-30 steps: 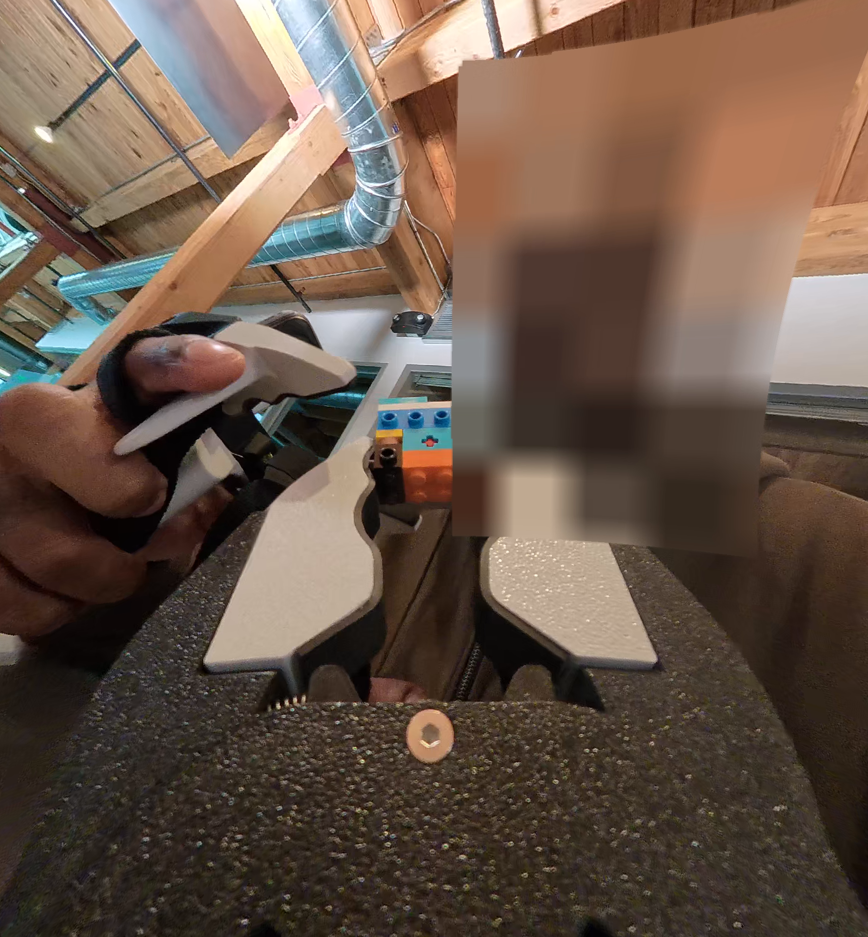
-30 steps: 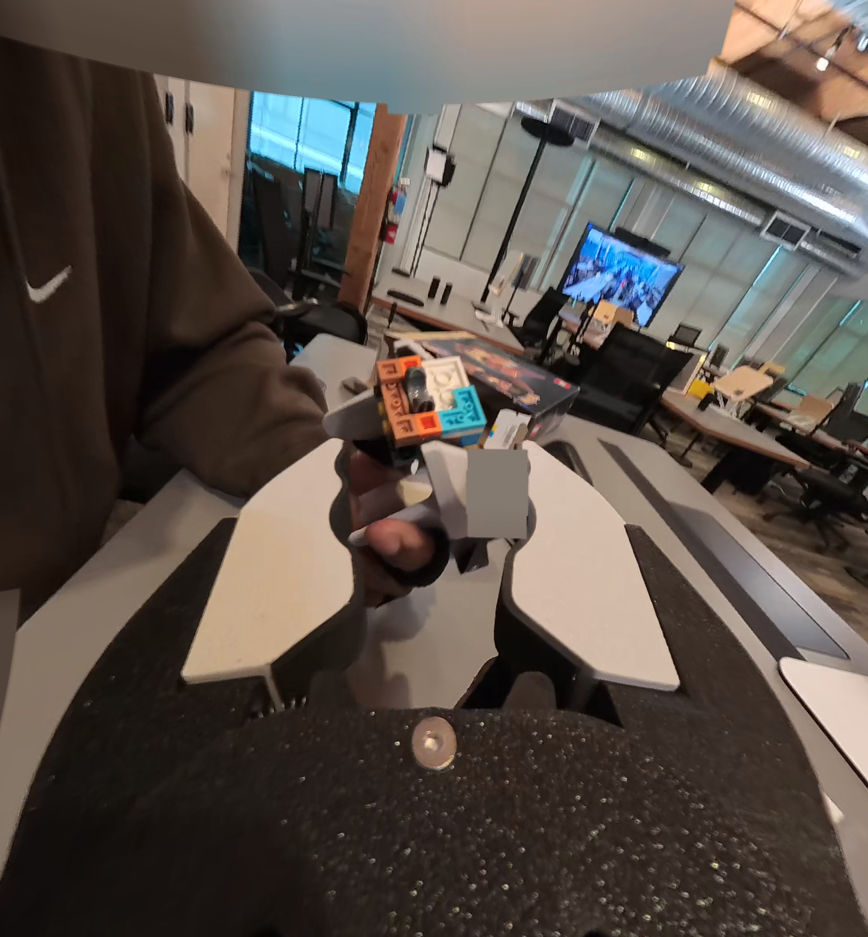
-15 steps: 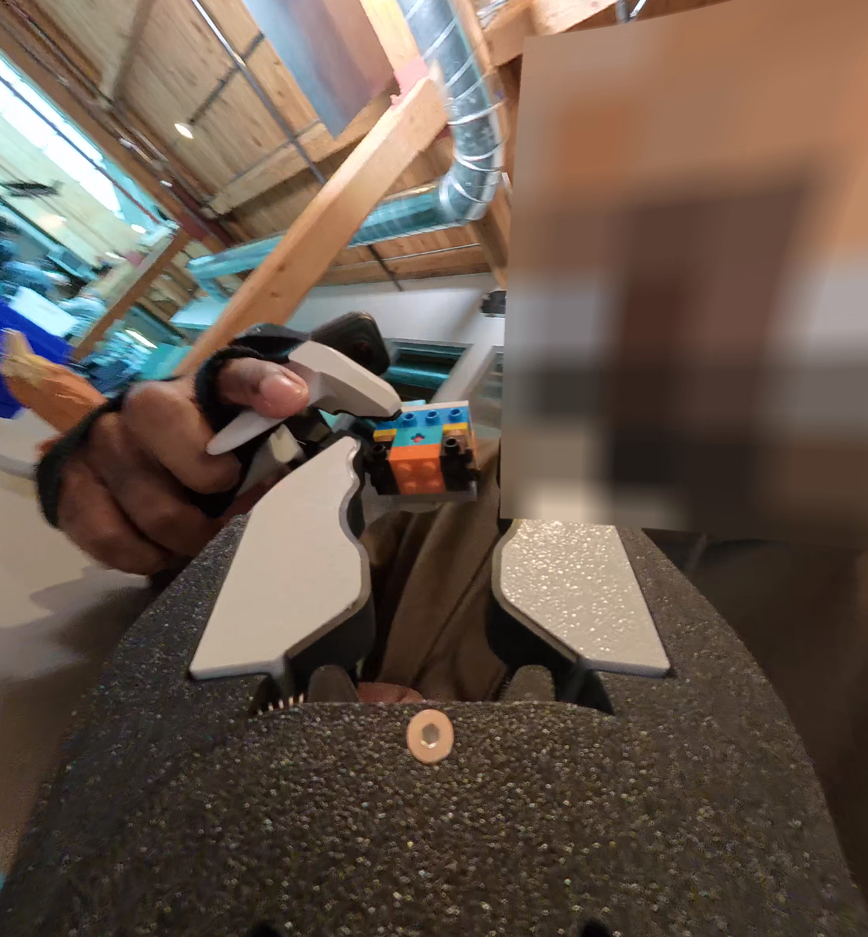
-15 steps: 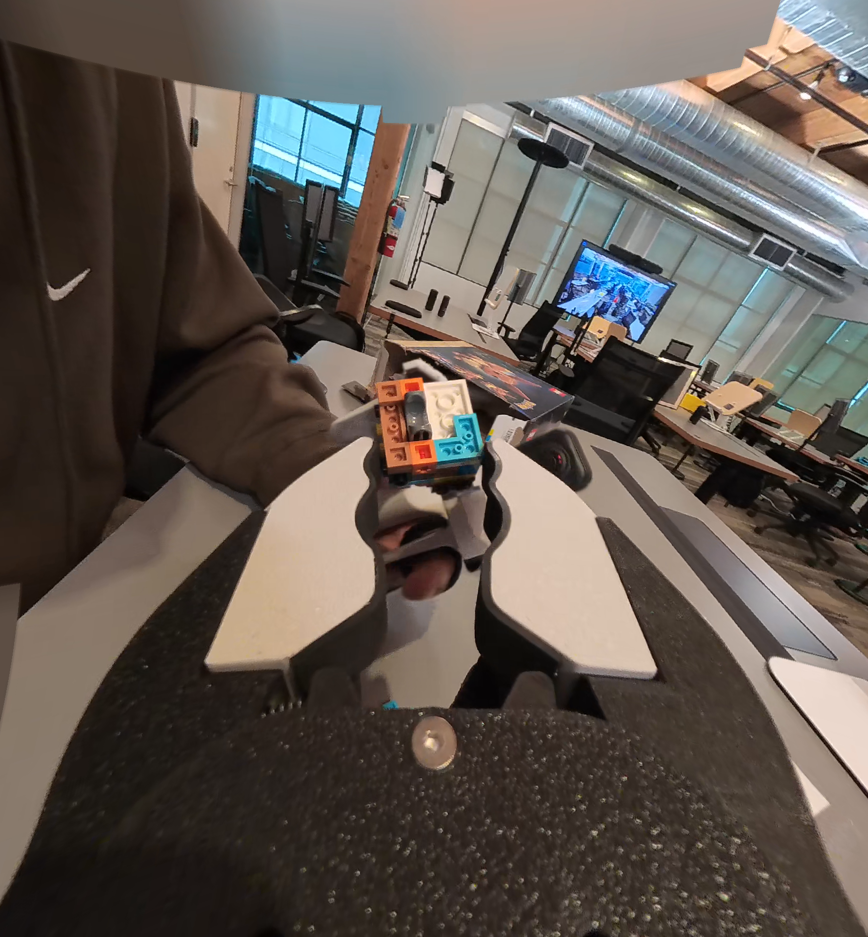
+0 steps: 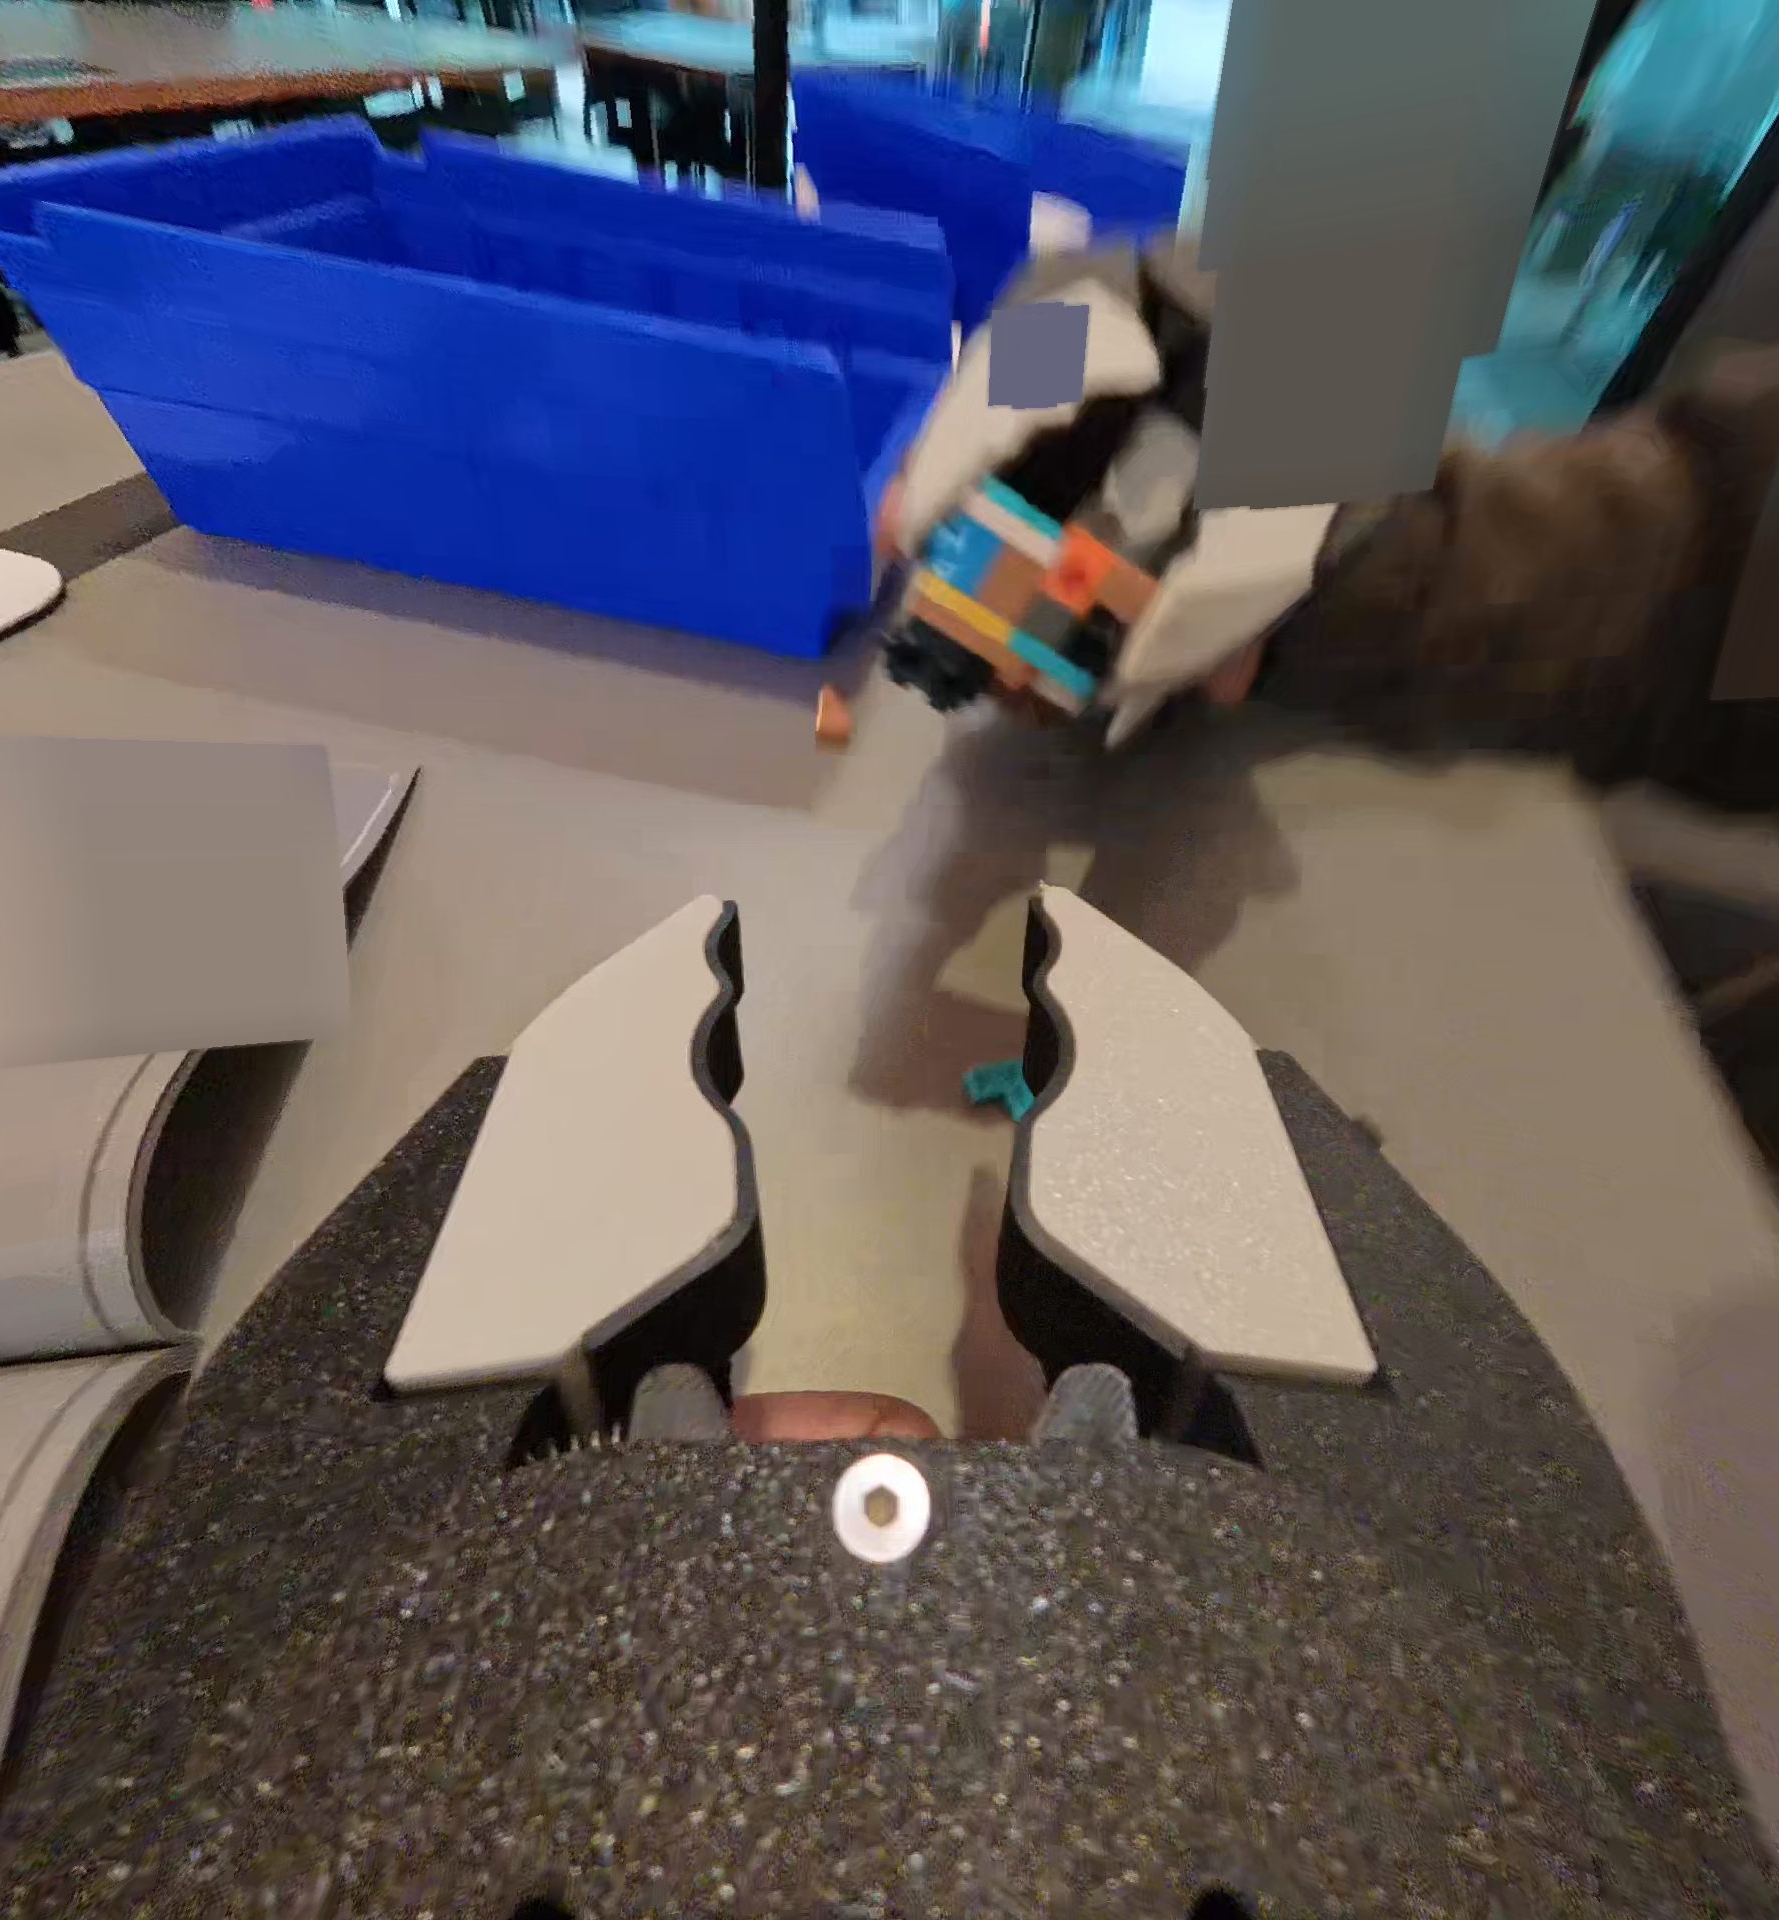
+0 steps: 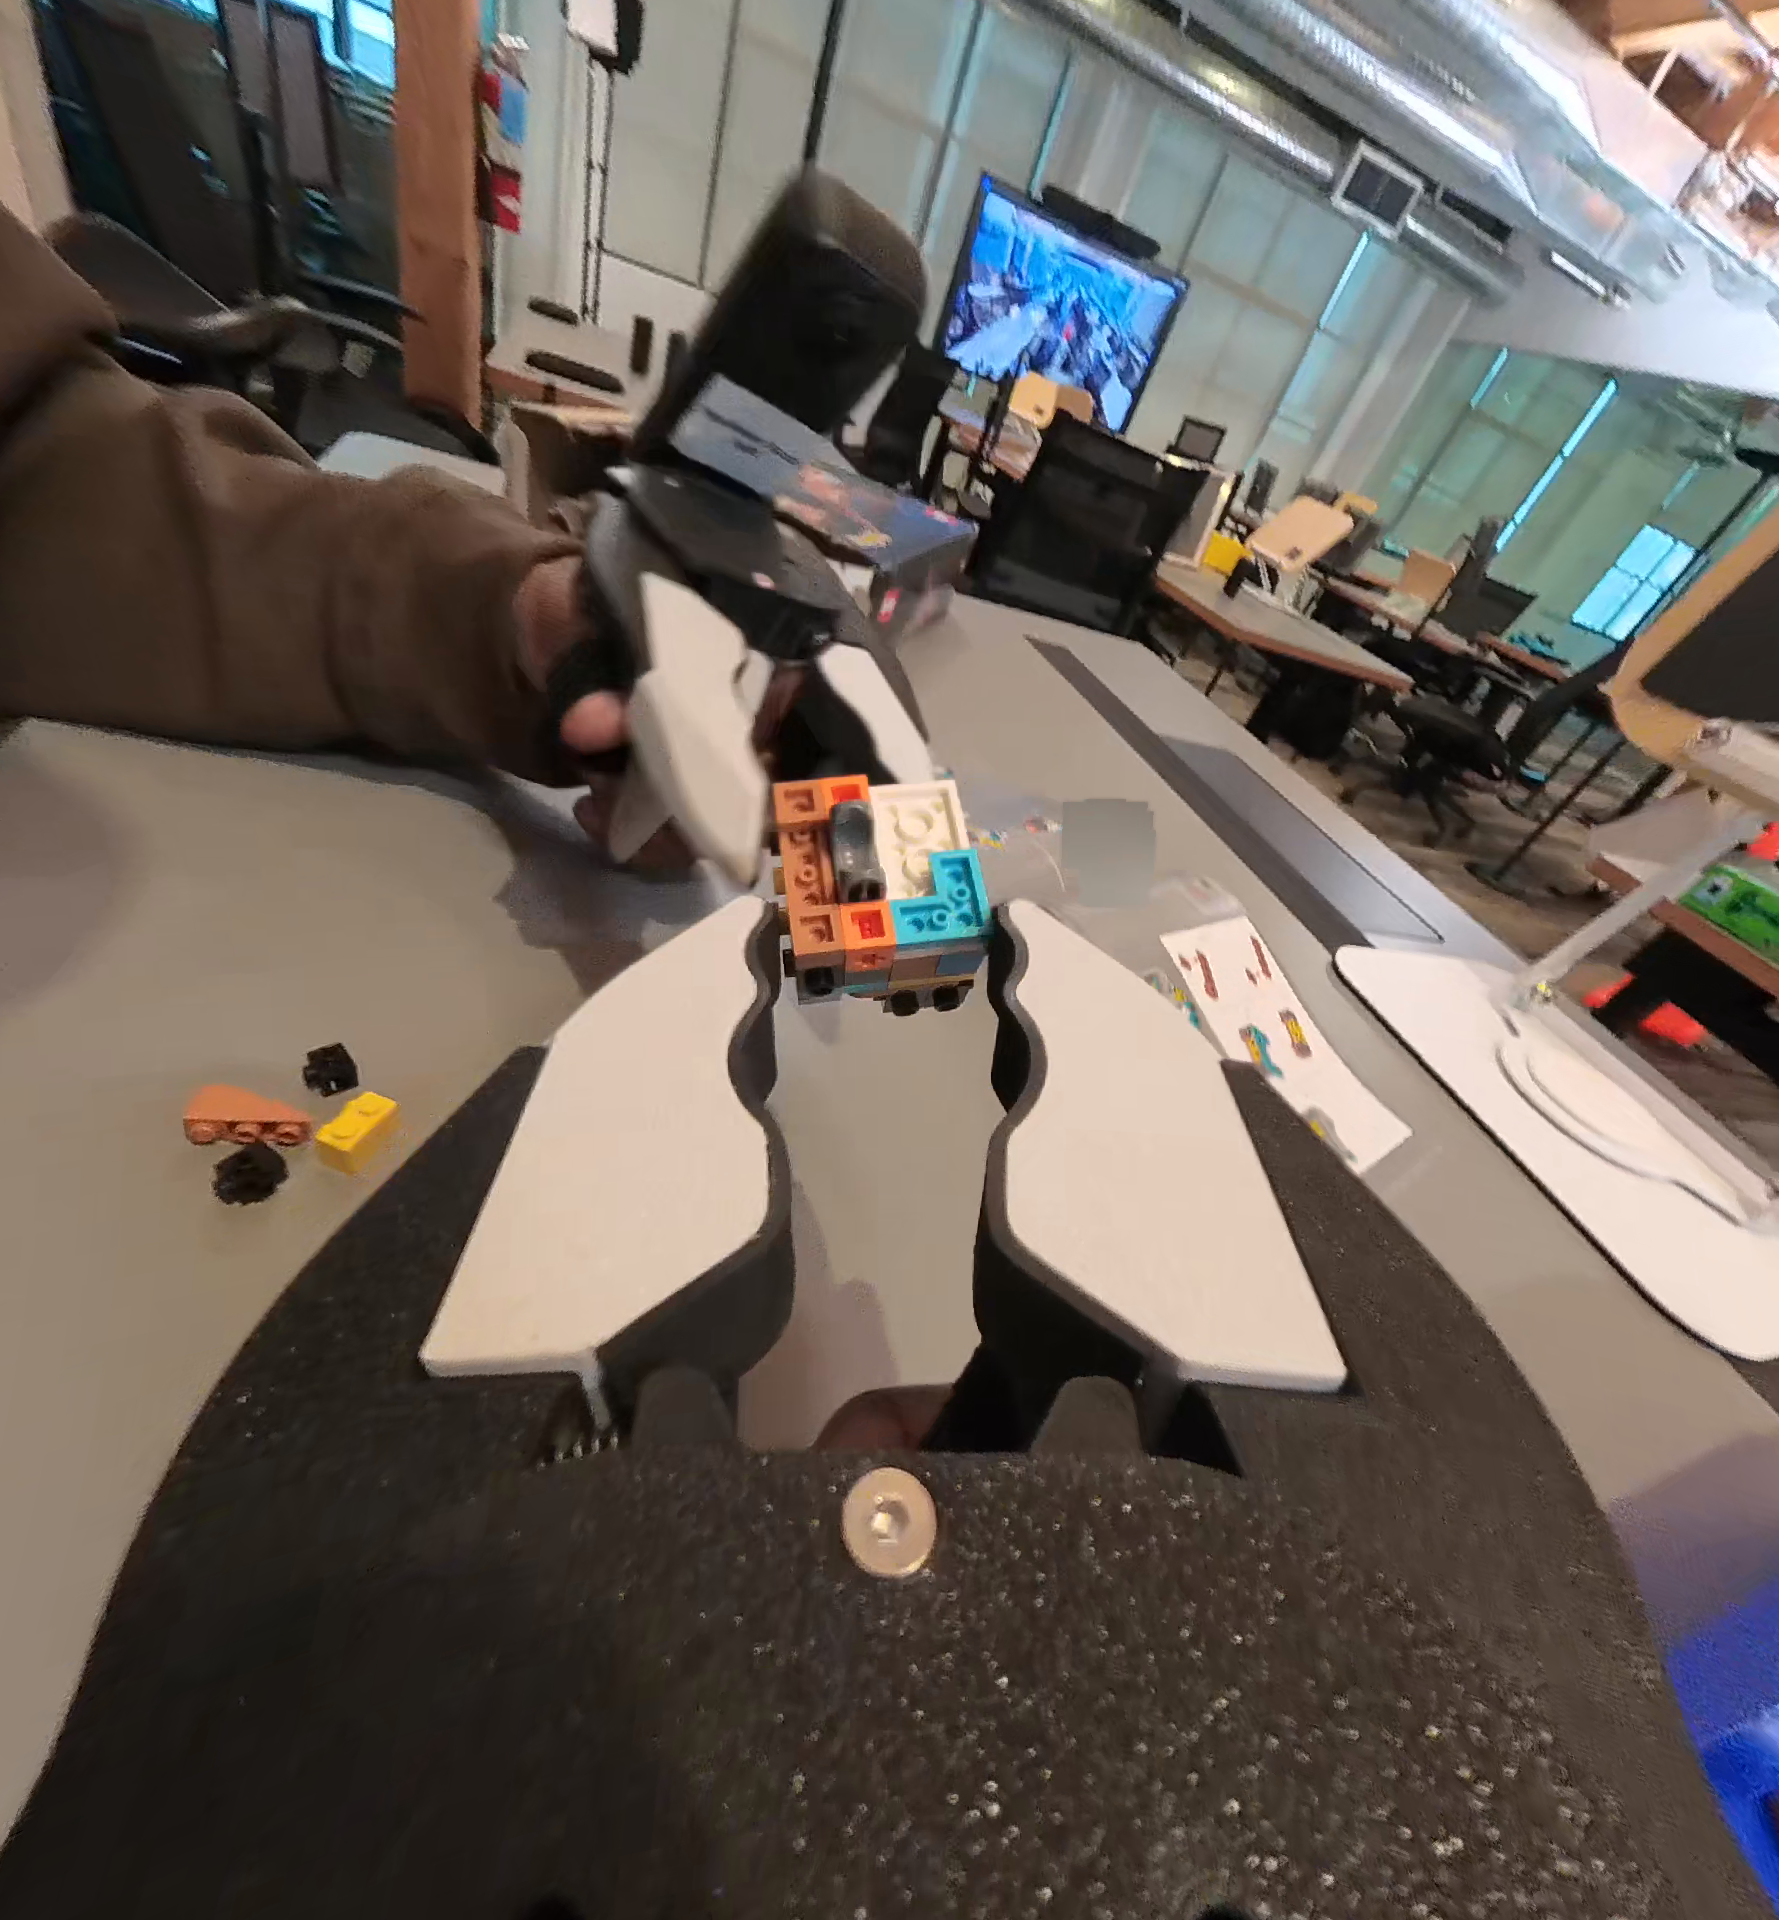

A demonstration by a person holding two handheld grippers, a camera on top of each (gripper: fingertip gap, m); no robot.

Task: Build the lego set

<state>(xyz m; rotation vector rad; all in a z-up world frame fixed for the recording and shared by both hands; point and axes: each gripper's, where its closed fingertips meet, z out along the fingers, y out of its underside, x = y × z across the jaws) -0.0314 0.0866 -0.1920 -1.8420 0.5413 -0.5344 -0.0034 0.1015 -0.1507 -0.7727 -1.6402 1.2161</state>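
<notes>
We hold the partly built lego model [image 6: 880, 899] between the tips of our right gripper [image 6: 883, 940], whose two pale fingers are clamped on its sides just above the grey table [image 6: 241, 935]. The model is a small block of brown, orange, white and teal bricks with a dark grey piece on top and black pins below. In the left wrist view the same model [image 5: 1020, 603] appears blurred, gripped by the right gripper [image 5: 1030, 582] in front of a blue bin [image 5: 469, 416].

Our left gripper [image 5: 880, 914] has its fingers apart with nothing between them, pointing down at the table. A small teal piece [image 5: 994, 1086] lies on the table just beside its right finger. In the right wrist view the left gripper [image 6: 750, 821] shows beyond the model, close to its far left corner; we cannot tell whether it touches.

To the left lie a brown sloped brick [image 6: 241, 1117], a yellow brick [image 6: 357, 1132] and two small black pieces [image 6: 329, 1068], near one another. A sticker sheet [image 6: 1269, 1039] rests to the right.
</notes>
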